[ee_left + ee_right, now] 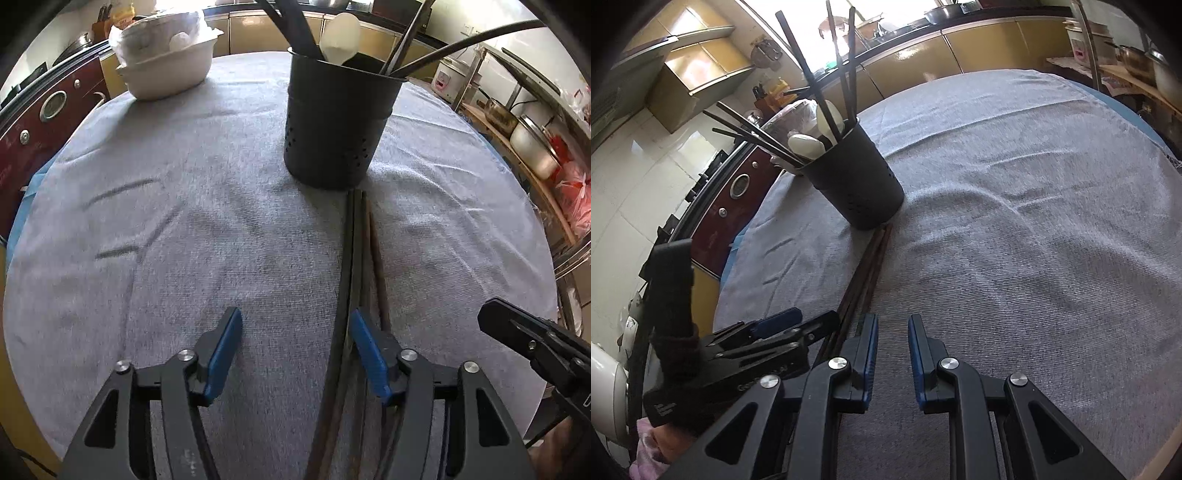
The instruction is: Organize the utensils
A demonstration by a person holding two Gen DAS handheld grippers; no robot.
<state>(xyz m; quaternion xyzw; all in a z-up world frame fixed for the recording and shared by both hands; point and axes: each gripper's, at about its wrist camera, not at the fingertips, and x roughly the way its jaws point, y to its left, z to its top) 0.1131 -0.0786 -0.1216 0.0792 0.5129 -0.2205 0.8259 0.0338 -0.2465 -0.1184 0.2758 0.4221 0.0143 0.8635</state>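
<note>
Grey cloth (pixel 221 229) is spread over a round table, with kitchen cabinets behind. A black holder (pixel 334 122) is stood near the middle, filled with dark chopsticks and white spoons (pixel 341 37). More chopsticks (pixel 356 251) are laid flat on the cloth, their far ends touching the holder's base. The left gripper (pixel 293 354) is held wide apart, its right pad just beside them. The right gripper (pixel 893 350) is parted narrowly, with nothing between its pads. A white bowl (pixel 166 70) is seen at the far left.
</note>
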